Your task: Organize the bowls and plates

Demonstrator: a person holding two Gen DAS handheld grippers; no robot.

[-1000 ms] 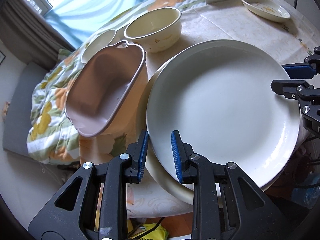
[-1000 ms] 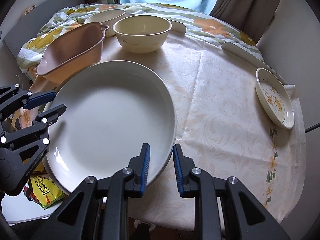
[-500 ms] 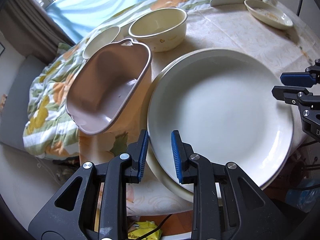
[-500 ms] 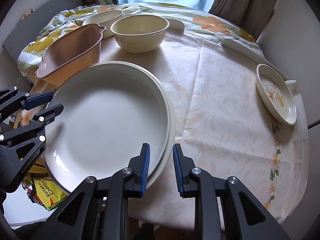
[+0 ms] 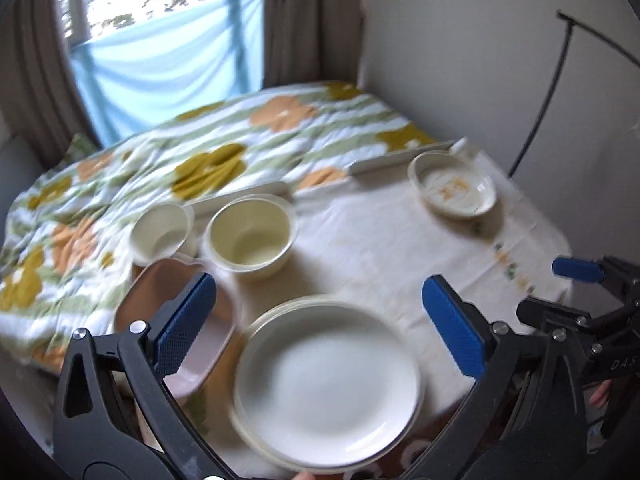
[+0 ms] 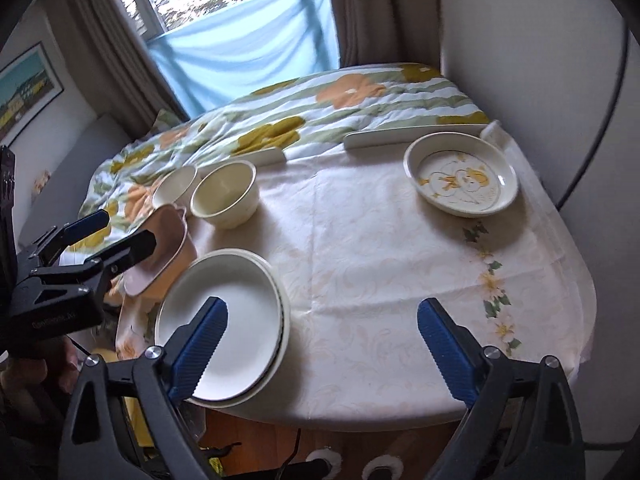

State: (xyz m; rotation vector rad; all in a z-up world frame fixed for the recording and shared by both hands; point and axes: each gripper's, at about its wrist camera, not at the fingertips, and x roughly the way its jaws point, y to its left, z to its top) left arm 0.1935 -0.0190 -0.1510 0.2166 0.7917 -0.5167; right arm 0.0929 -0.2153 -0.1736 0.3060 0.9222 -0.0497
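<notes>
A white plate [image 5: 328,380] [image 6: 224,320] lies stacked on a cream plate [image 6: 280,344] at the table's near left corner. My left gripper [image 5: 318,292] hangs above the stack. Its jaws are opening wide and nothing is between them. To the right of the stack my right gripper [image 6: 324,312] is also raised, with jaws opening and nothing in them. Each gripper shows in the other's view, the right gripper [image 5: 560,292] at the right edge and the left gripper [image 6: 120,228] at the left edge. Behind the stack stand a pink baking dish [image 5: 208,344] [image 6: 168,236], a cream bowl [image 5: 250,236] [image 6: 224,194] and a small white bowl [image 5: 160,232] [image 6: 176,186].
A small plate with a yellow drawing [image 5: 454,188] [image 6: 460,178] sits at the table's far right. The table [image 6: 400,280] has a pale patterned cloth. A floral quilt [image 6: 320,116] lies behind it, with a window and curtains beyond. A grey wall and a thin dark cable [image 5: 540,96] are on the right.
Both grippers were shut on the white plate's rim and have let go. The plate now lies on the cream plate. Both grippers rose and tilted up, with jaws spread wide.
</notes>
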